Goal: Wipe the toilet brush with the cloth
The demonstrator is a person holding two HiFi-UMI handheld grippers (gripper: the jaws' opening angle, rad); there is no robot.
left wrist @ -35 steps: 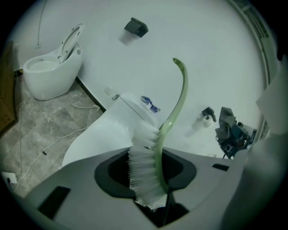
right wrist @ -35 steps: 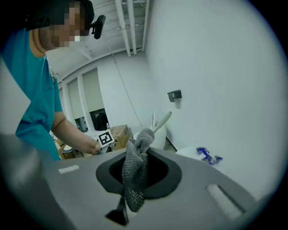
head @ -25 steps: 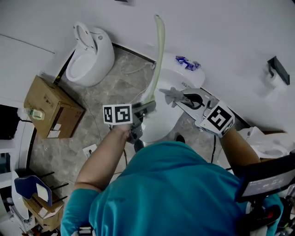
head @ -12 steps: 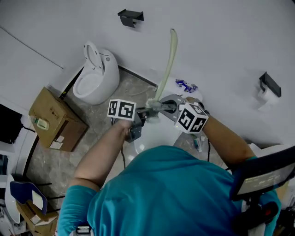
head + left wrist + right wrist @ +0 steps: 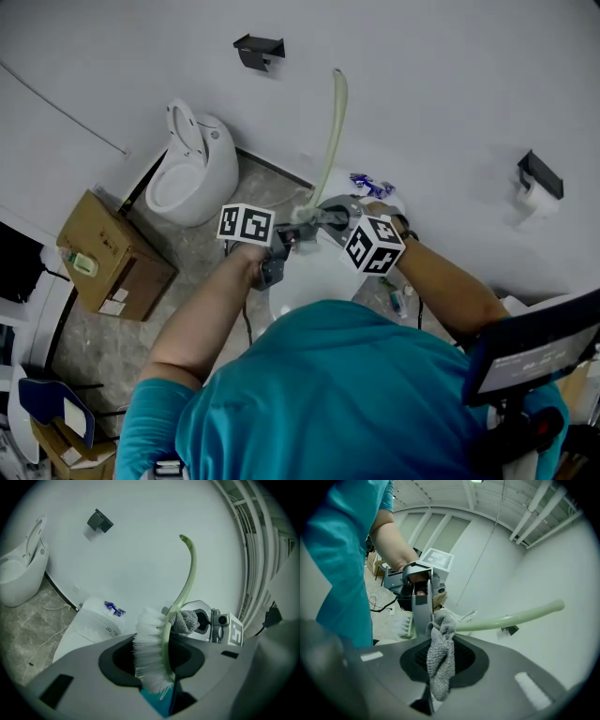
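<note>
The toilet brush has white bristles (image 5: pixel 149 653) and a long pale green handle (image 5: pixel 187 578) that curves up and away. My left gripper (image 5: pixel 157 665) is shut on the brush at its bristle head. In the head view the handle (image 5: pixel 330 141) rises against the white wall from the left gripper (image 5: pixel 292 228). A grey knitted cloth (image 5: pixel 440 660) hangs bunched between the jaws of my right gripper (image 5: pixel 436 667), which is shut on it. The cloth (image 5: pixel 183 621) rests against the handle just above the bristles. The two grippers face each other closely; the right gripper (image 5: pixel 328 218) comes from the right.
A white toilet (image 5: pixel 314 272) stands under the grippers, with a blue packet (image 5: pixel 373 185) on its cistern. A second white toilet (image 5: pixel 192 164) is at the left by a cardboard box (image 5: pixel 103 248). Black holders (image 5: pixel 258 47) hang on the wall. Cables lie on the stone floor.
My right gripper has swung left and rolled, bringing the cloth from beside the toilet cistern up against the brush handle. The left gripper with the brush has risen slightly.
</note>
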